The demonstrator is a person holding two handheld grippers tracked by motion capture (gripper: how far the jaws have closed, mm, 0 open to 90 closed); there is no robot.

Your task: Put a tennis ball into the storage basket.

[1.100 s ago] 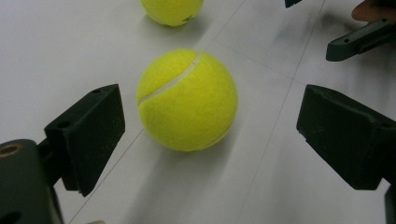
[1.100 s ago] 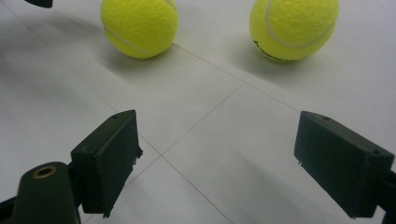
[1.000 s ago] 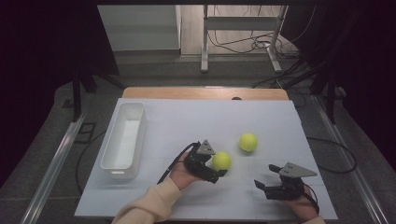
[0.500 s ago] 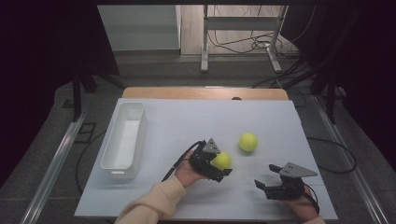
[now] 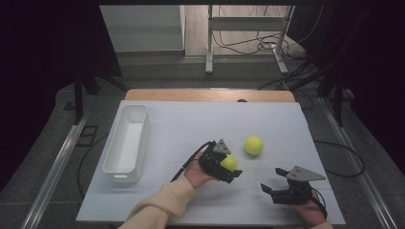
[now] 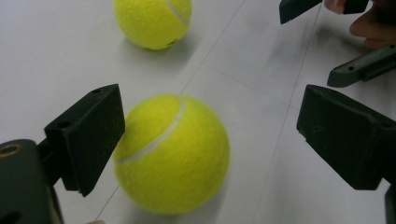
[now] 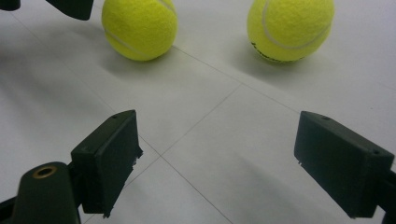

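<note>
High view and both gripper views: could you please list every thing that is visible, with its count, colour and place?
Tennis balls: two, yellow-green; near ball between the left fingers, far ball lies free beyond it, toward the table's right.
Bin: one, white, long and seemingly empty, left part of the table.
Table: one, white top with a wooden far edge.
Cables: several, dark, on the floor behind the table.
Left gripper: one, black, open around the near ball; one finger close to or touching it.
Right gripper: one, black, open and empty, at the near right.
Sleeve: one, beige, bottom centre.
</note>
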